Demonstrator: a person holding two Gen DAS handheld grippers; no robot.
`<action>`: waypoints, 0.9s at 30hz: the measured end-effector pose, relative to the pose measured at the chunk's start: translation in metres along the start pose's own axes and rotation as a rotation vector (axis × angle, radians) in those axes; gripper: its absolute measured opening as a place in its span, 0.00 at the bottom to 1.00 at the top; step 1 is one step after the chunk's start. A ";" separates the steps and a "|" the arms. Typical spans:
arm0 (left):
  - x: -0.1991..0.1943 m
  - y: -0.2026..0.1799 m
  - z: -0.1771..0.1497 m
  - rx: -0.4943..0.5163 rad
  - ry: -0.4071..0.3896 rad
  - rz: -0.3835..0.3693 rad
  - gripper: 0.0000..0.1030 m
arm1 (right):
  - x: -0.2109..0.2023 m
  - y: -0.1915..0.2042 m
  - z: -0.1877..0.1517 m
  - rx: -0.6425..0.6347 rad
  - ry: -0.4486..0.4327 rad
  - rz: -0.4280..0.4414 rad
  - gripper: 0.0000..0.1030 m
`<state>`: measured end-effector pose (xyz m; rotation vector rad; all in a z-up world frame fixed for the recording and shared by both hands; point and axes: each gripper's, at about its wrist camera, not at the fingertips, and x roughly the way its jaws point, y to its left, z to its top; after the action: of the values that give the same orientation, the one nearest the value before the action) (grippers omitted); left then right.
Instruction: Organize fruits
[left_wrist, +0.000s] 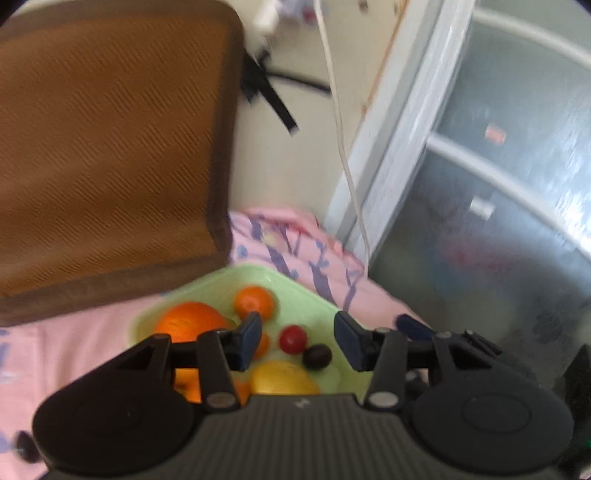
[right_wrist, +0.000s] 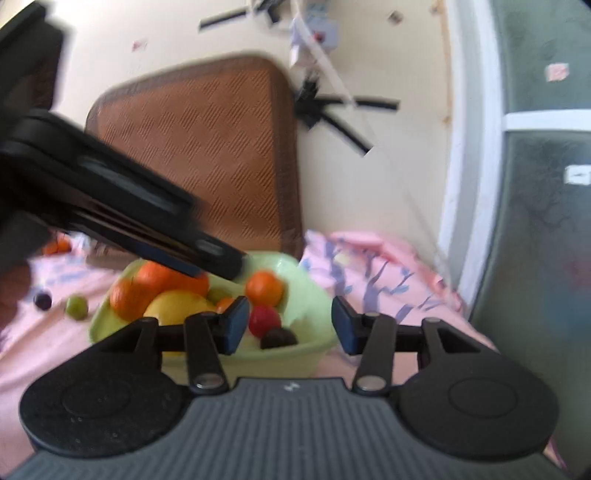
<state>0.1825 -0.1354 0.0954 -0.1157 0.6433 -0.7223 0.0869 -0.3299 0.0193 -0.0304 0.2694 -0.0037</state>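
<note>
The fruits are seen inside a green bowl (right_wrist: 310, 295) on the pink bed sheet (right_wrist: 388, 273). The jaws of the left gripper (left_wrist: 297, 341) and the right gripper (right_wrist: 290, 325) are held apart, empty. A green grape (right_wrist: 76, 307) lies at 9 o'clock of the bowl.

A brown woven mat (left_wrist: 107, 147) leans against the cream wall (left_wrist: 295, 166) beside a frosted glass door (left_wrist: 498, 221).

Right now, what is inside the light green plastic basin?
Light green plastic basin holds several oranges, a yellow fruit, a red fruit, a dark plum. Its bottom is covered.
</note>
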 end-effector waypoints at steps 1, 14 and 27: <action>-0.024 0.012 0.000 -0.013 -0.038 0.009 0.43 | -0.009 -0.003 0.004 0.029 -0.040 -0.005 0.46; -0.102 0.125 -0.084 -0.144 0.011 0.489 0.43 | -0.035 0.121 0.023 -0.050 0.009 0.391 0.42; -0.114 0.114 -0.128 -0.156 -0.019 0.528 0.43 | -0.033 0.154 -0.024 0.071 0.212 0.241 0.42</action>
<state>0.1086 0.0392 0.0151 -0.0907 0.6741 -0.1621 0.0486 -0.1763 0.0004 0.0733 0.4833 0.2239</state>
